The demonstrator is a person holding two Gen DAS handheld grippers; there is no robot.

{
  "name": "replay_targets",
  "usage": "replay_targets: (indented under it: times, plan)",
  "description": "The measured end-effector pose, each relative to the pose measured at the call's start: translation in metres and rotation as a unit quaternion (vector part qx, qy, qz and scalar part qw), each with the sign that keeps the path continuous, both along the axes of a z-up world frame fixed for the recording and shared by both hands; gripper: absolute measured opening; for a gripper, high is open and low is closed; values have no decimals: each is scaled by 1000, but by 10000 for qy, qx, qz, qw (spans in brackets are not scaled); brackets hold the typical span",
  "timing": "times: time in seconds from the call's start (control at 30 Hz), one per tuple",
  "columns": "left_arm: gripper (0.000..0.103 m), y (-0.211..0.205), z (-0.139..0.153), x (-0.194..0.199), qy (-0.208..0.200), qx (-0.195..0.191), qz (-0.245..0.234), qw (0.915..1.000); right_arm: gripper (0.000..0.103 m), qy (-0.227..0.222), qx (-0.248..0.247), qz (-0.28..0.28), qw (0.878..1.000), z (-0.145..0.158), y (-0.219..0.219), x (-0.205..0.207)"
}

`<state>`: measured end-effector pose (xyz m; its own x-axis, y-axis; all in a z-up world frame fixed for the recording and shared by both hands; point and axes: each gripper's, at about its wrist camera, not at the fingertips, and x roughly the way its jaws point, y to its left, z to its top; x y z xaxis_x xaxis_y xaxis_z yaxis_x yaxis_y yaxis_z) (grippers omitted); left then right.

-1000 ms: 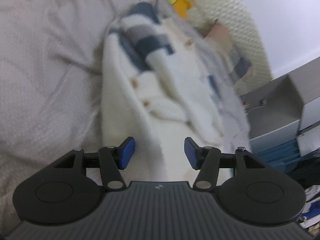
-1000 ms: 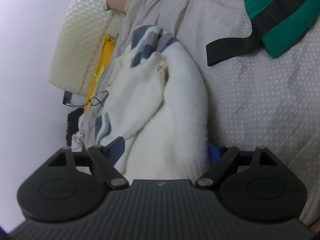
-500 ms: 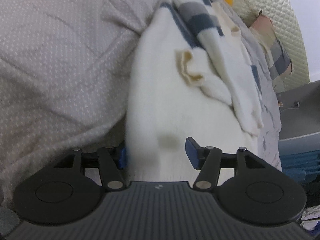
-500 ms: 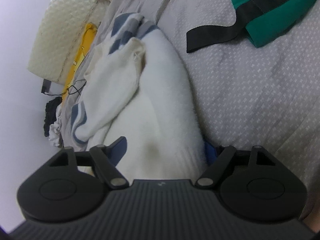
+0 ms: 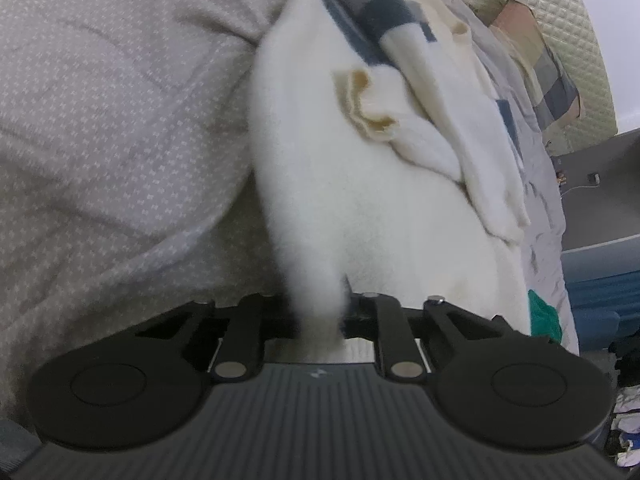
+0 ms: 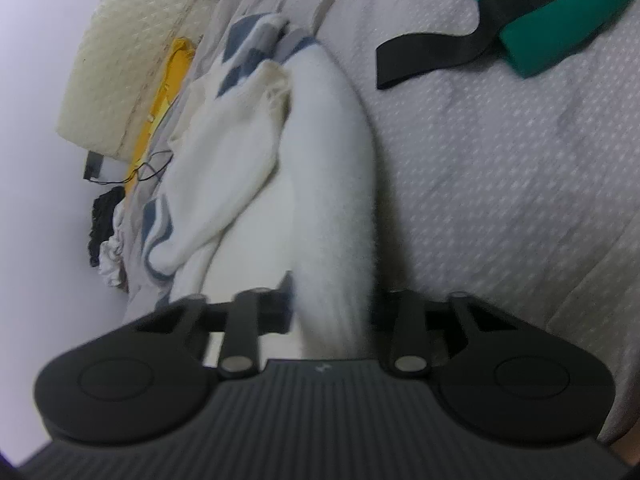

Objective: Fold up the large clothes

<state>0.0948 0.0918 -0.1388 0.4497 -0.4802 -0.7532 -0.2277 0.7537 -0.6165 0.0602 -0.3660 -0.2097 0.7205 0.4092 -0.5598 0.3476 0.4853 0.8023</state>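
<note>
Cardigan (image 5: 360, 208), white and fluffy with blue-and-grey striped parts, lies on the grey bedspread (image 5: 112, 128) as a long, narrow bundle, and that long axis is what the coming move turns on. It runs straight away from both claws toward the quilted headboard (image 6: 120, 80) at the far edge of the bed. The near end of the bundle is at the claws; the striped sleeve (image 5: 380, 12) and a loose cream cuff (image 5: 368, 104) lie on top of it, toward the far end.

In the left wrist view, the left gripper (image 5: 318, 312) is closing on the near hem, and a pinched tuft of white fabric stands between its jaws. In the right wrist view, the right gripper (image 6: 330, 312) is likewise closing, with a thicker roll of the same hem between its jaws. Both hands therefore sit at the same near end, side by side, neither nearer the far end than the other.

Judging from this, the likely next step is to carry the near end forward along the axis, over the far half. The loose sleeve on top could slide off as the fabric lifts. A green garment (image 6: 560, 12) with a black band lies well apart on the bedspread, off to the right.
</note>
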Motion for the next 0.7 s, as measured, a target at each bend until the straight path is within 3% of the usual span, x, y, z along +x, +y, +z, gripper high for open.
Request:
replay_targets:
  times: [0.2, 0.43, 0.7]
  plan:
    - [11, 21, 19, -14, -534, -677, 256, 9960, 17, -905, 676, -109, 9935, 23, -14, -20]
    - [8, 63, 66, -48, -1401, -1770, 543, 9727, 15, -1627, 1343, -87, 9775, 54, -33, -48]
    - [7, 80, 124, -88, -1826, -1853, 139, 9655, 15, -2102, 1249, 281, 9692, 102, -36, -86]
